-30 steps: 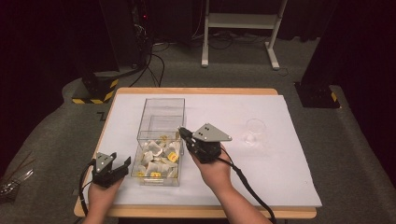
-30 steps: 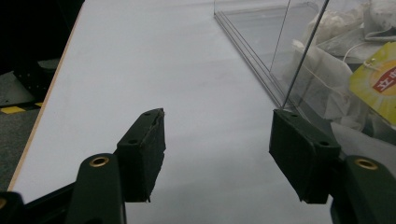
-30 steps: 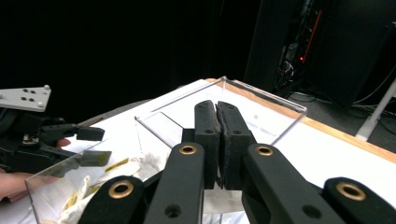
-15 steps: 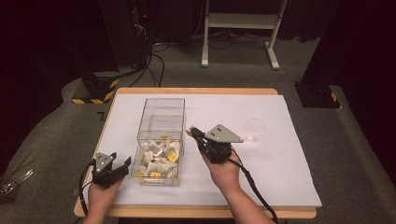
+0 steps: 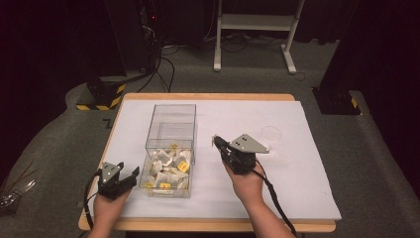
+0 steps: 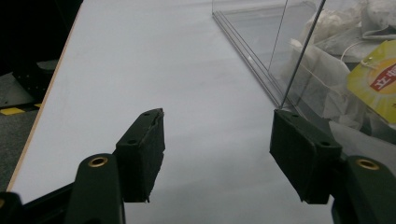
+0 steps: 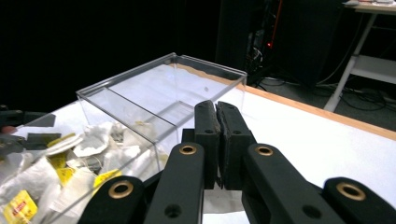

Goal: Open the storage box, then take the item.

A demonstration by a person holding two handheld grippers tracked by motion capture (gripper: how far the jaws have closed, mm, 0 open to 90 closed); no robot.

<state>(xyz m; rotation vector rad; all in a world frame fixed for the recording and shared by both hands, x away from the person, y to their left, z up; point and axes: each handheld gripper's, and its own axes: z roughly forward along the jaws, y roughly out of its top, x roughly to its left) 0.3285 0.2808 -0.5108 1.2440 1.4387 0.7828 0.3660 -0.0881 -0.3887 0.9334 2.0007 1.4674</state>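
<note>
While the left gripper sits at the near left edge of the table, its jaws stand wide apart with nothing between them. Left gripper view: both black pads hang over bare white tabletop, the right-hand pad just beside the near corner of the clear box; can't tell if it touches the wall.

Clear box stands left of table centre and has two compartments. Near compartment holds a heap of tea bags, white sachets with yellow tags; far compartment looks bare. Yellow tag with red print presses against the wall in the left gripper view.

Right gripper is right of the box, near it but apart, held in the person's right hand, grey three-cornered plate on top, cable trailing back toward the near edge. Jaws are pressed together, pad against pad; right gripper view shows no visible thing between the pads. They point toward the box's right wall, tea bags seen through it.

Small clear round thing lies farther right on the white surface, well apart from both grippers; too faint to tell what it is.
</note>
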